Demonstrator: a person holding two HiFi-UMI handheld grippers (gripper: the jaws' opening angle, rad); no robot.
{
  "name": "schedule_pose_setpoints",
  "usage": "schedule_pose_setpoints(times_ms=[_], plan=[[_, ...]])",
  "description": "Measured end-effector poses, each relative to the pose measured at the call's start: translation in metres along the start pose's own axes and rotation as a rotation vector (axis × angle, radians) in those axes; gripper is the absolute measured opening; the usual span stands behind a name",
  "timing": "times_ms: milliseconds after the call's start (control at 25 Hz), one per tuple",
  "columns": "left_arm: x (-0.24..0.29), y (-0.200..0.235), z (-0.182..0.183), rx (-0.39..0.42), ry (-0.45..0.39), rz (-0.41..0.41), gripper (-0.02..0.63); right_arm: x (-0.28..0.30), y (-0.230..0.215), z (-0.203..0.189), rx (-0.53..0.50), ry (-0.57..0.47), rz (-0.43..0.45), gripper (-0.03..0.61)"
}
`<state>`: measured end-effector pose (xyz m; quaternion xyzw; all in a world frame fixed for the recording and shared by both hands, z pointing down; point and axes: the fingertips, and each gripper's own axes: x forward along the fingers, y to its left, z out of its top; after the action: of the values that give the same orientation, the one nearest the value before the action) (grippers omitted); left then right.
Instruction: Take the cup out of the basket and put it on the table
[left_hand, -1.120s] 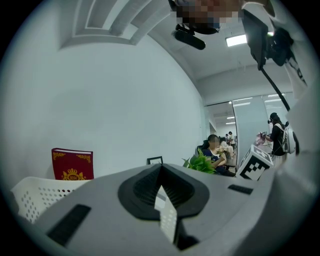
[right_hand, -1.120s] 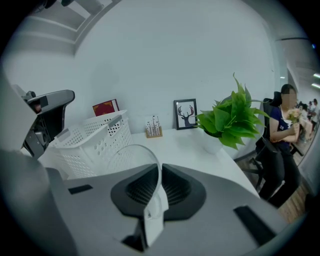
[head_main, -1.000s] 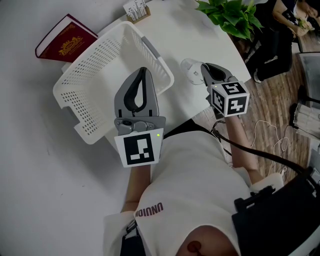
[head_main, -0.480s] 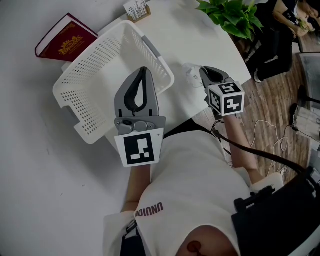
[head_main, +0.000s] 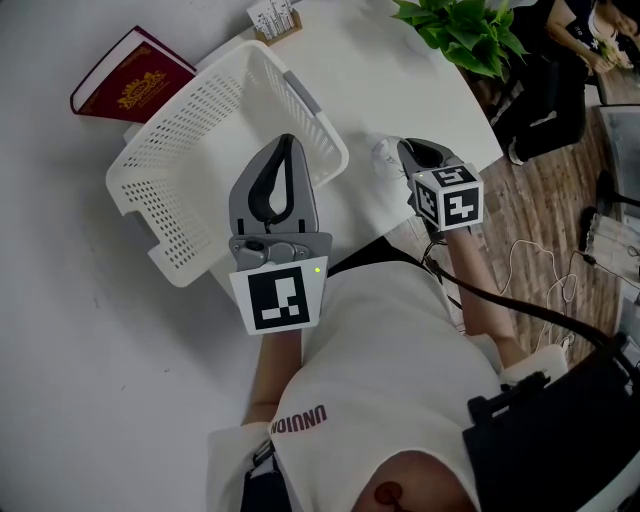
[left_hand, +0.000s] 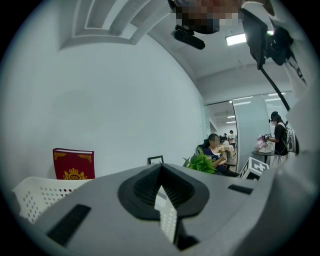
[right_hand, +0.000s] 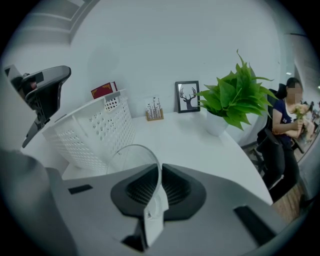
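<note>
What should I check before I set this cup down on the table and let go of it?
1. Removal: ok, the cup is beside the basket, over the table.
2. Grip: ok, the right gripper is shut on the cup's wall at the rim.
3. Landing spot: ok, bare table shows around the cup.
4. Upright and touching down: cannot tell.
5. Other hand: ok, the left gripper is shut, empty, above the basket, apart from the cup.
</note>
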<state>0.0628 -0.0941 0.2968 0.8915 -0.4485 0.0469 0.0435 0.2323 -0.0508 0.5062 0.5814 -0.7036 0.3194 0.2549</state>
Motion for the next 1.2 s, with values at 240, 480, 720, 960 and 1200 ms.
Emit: schedule_pose_setpoints(times_ms=[240,480,720,960,1200], plan=[[-0.001,0.000,0.000,-0.002,-0.002,0.003,0.009,0.003,0.000,-0.009,-0.004,0.030,0.003,0.035],[-0.001,0.000,-0.001,-0.002,-0.004,0.005,0.009,0.006,-0.003,-0.016,-0.003,0.052,0.003,0.035],[0.000,-0.001,0.000,-0.002,-0.001,0.001,0.009,0.009,-0.005,-0.024,-0.001,0.087,0.000,0.035],[0.001,-0.001,0.000,0.004,-0.001,-0.001,0.009,0.012,-0.004,-0.029,0.000,0.118,0.006,0.035],[0.001,-0.001,0.000,0.004,-0.001,-0.003,0.009,0.014,-0.005,-0.031,-0.009,0.146,0.004,0.037]])
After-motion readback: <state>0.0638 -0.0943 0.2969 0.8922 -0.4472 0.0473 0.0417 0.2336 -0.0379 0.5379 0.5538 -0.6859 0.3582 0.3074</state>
